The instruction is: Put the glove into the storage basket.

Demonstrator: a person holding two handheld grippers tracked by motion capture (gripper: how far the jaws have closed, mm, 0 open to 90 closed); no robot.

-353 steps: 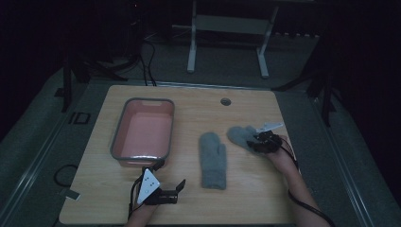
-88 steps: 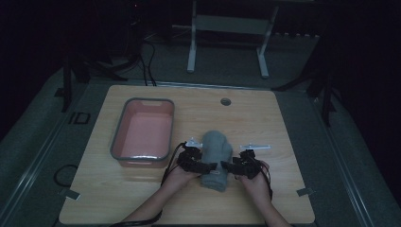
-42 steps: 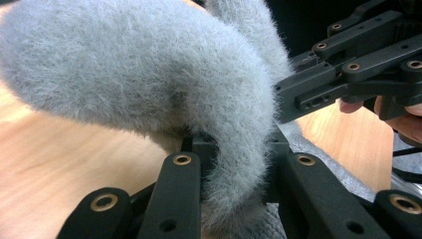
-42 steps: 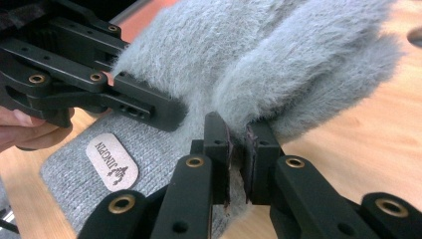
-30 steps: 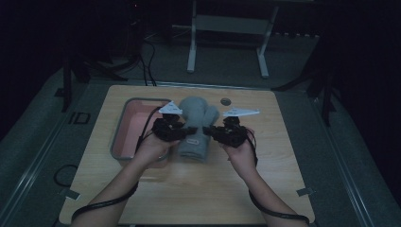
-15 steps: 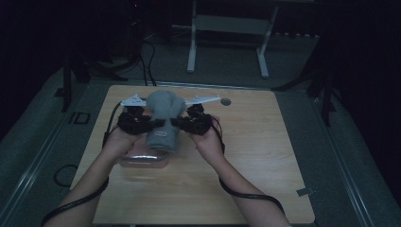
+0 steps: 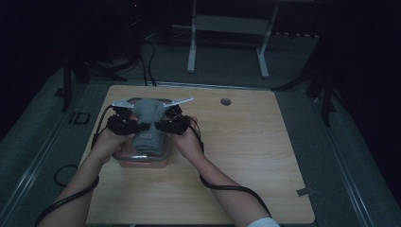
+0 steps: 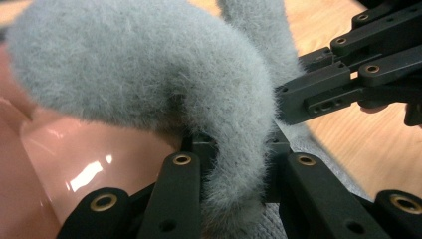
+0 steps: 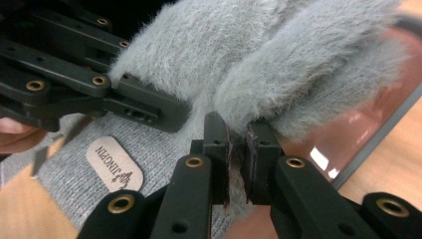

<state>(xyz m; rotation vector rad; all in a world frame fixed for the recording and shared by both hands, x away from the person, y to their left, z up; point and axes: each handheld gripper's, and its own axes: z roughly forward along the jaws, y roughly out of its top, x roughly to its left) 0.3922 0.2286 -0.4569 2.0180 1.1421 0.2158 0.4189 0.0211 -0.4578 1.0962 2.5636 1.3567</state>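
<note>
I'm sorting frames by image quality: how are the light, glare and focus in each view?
High view: dim, with a dark surround, the table lit evenly and sharp enough. Left gripper view: bright, a white glare streak on the pink tray, and the near tongs soft. Right gripper view: the mitten fur is crisp, its label readable, with glare on the tray rim.

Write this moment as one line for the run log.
left gripper: shut on mitten | right gripper: shut on mitten | mitten: held over tray | tray: pink, on table
</note>
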